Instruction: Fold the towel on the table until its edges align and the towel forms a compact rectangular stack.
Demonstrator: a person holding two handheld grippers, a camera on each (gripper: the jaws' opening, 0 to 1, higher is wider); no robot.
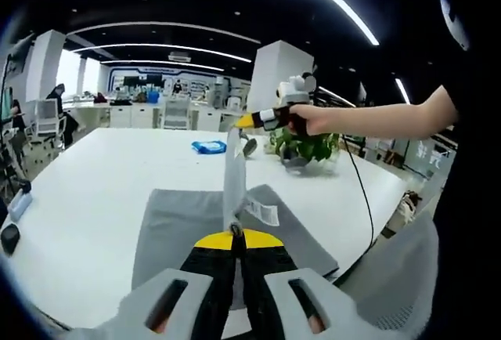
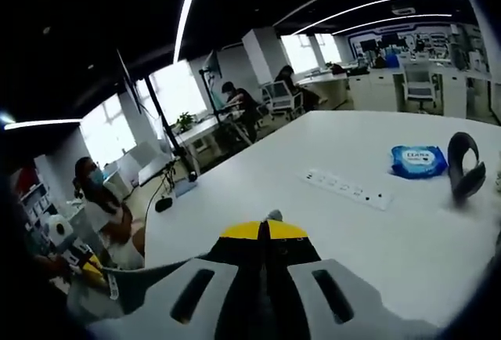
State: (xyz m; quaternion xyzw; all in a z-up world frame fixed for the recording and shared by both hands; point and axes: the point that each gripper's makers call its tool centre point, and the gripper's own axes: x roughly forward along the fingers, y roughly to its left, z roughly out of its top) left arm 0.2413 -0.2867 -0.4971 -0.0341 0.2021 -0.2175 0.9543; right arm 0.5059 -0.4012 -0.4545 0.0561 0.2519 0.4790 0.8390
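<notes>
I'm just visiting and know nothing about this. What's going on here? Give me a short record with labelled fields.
Setting: office with a white table
Towel: grey towel, partly flat on the table, one edge lifted into a taut strip
Left gripper: shut on the towel
Right gripper: held in a hand, gripping the strip's far end
Other items: blue wipes packet, power strip, potted plant
Progress: fold under way, not yet a compact stack

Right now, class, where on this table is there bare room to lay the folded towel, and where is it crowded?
Bare: table between towel and blue pack. Crowded: around the plant, and the corner with the dark item.
</notes>
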